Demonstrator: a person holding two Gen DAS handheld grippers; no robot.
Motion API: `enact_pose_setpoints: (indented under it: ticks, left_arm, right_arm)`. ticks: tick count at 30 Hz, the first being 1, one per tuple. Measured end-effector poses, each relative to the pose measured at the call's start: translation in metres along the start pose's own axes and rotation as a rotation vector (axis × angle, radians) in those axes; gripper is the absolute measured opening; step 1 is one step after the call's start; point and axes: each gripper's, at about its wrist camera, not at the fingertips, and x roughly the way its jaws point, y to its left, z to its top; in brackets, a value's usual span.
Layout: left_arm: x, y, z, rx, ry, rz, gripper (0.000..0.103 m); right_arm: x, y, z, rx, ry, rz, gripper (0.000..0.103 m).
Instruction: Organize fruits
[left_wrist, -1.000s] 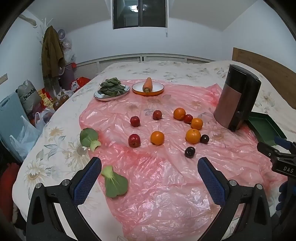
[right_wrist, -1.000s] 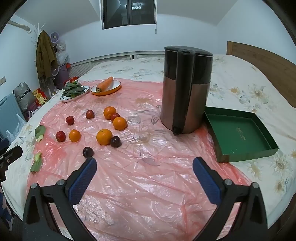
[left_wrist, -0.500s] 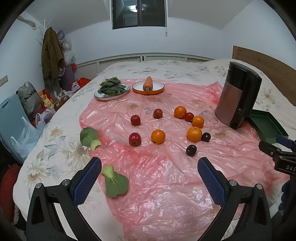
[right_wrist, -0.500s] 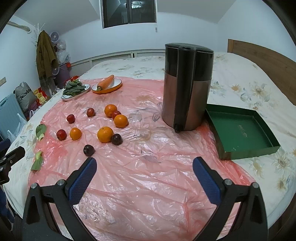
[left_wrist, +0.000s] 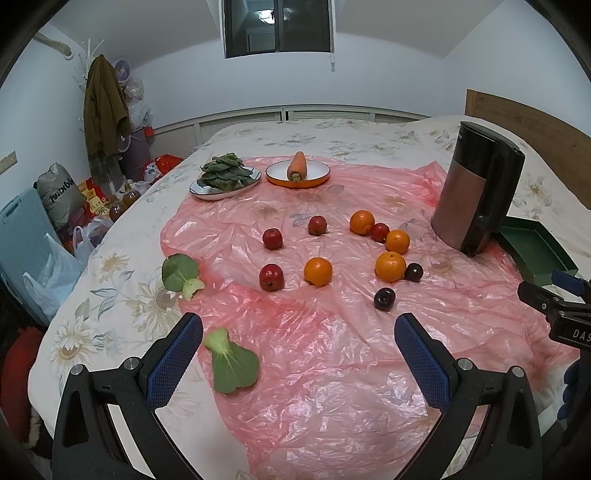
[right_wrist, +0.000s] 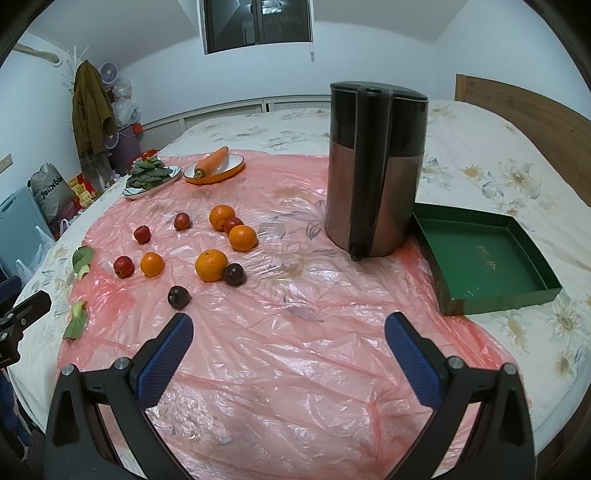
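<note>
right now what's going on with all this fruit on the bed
A person holds a gripper in each hand over a pink plastic sheet spread on the bed. The left gripper and right gripper are both open and empty. Oranges, red fruits and dark plums lie loose on the sheet, none in the empty green tray beside the tall canister. Sorting hasn't visibly begun.

Legible markings, catalogued relative to the green tray (right_wrist: 491, 291):

1. White letters "DAS", cut off by the frame edge, stood on the black body of the right gripper (left_wrist: 570, 334), just in front of the tray in the left wrist view.
2. Faint gold characters were printed on the tray's inner floor; too small to read.
3. Mirrored lettering marked a grey bag (left_wrist: 61, 192) on the floor far left of the tray; not decipherable.
</note>
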Motion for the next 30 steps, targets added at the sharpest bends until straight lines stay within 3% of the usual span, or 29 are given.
enact_pose_setpoints:
  ticks: [30]
  left_arm:
    - [0.0086,0.0045,0.001,-0.019,0.025,0.005,0.102]
  right_arm:
    - [0.0033,0.0023,-0.0002,0.01,0.026,0.032,0.103]
